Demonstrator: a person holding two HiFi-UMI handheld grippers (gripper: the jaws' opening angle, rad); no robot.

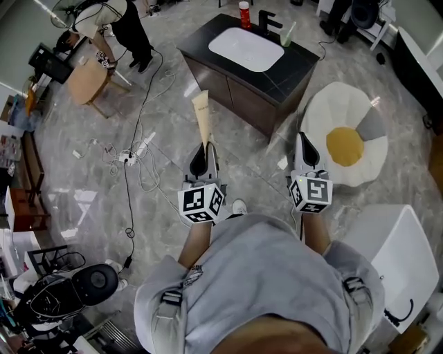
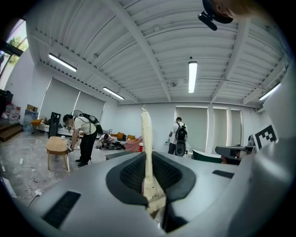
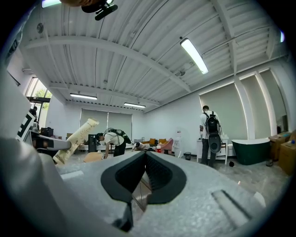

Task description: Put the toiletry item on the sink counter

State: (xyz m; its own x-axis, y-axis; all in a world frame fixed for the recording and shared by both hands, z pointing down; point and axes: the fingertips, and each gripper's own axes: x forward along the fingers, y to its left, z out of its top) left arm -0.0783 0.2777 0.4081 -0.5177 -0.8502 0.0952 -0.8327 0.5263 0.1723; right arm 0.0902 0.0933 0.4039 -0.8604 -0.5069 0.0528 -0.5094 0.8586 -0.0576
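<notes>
A cream toiletry tube sticks up and forward out of my left gripper, which is shut on its lower end. In the left gripper view the tube stands upright between the dark pads of the left gripper. My right gripper is level with it to the right, jaws together and holding nothing; the right gripper shows nothing in it, and the tube is off to its left. The dark sink counter with a white basin stands ahead on the floor, well beyond both grippers.
On the counter's far edge are a red can, a black faucet and a green cup. An egg-shaped white rug lies to the right, cables to the left. A person bends beside a wooden stool.
</notes>
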